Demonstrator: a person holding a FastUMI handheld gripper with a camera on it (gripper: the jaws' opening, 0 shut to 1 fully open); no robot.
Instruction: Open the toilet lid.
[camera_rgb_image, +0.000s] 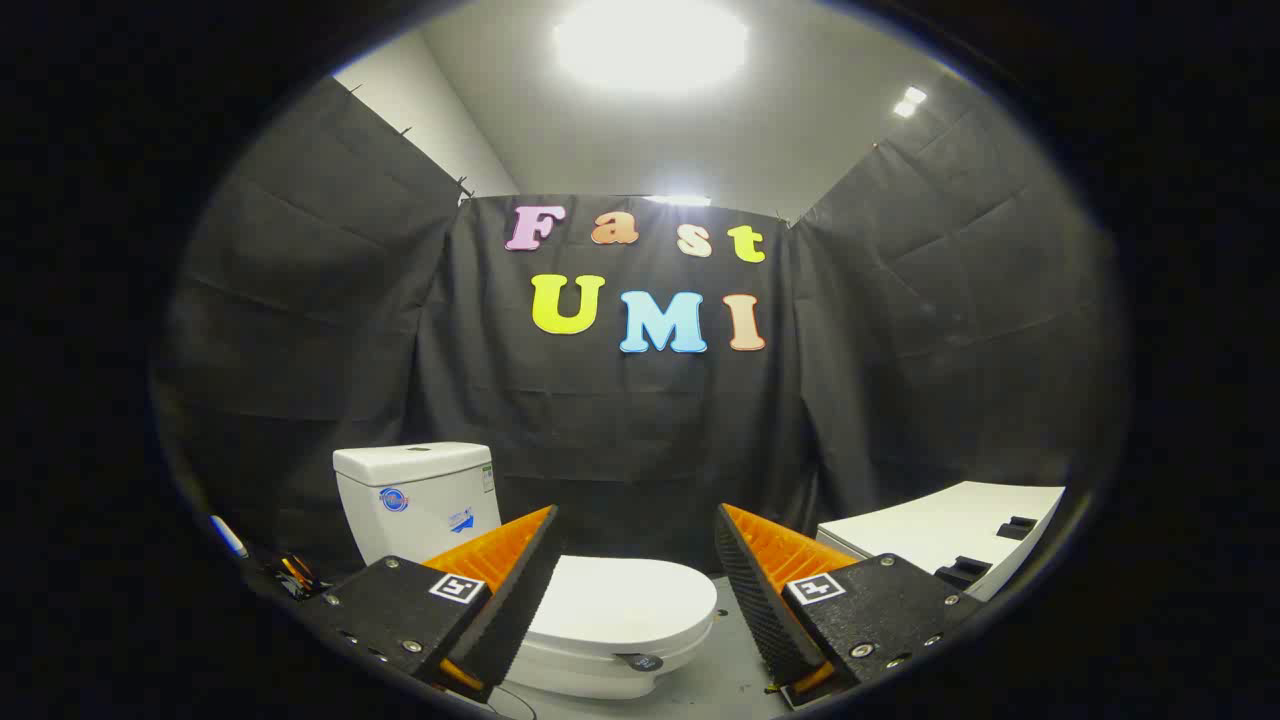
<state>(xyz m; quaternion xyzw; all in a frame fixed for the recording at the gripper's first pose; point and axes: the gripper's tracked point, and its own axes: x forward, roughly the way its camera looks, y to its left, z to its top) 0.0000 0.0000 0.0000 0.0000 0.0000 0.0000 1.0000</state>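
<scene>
A white toilet stands on the floor ahead and a little left of my fingers. Its lid (625, 598) lies flat and closed over the bowl, and its front edge shows between the two fingers. The white cistern (415, 497) rises behind the left finger. My gripper (637, 525) is open, with a wide gap between the fingers and nothing held. It hovers above and short of the lid, apart from it. The left finger (500, 580) covers the lid's left side.
A white table (940, 530) with dark blocks on it stands beyond the right finger. Black cloth walls close the booth behind the toilet and on both sides. Small tools lie on the floor left of the cistern (285, 572). Grey floor (715, 670) shows below the bowl.
</scene>
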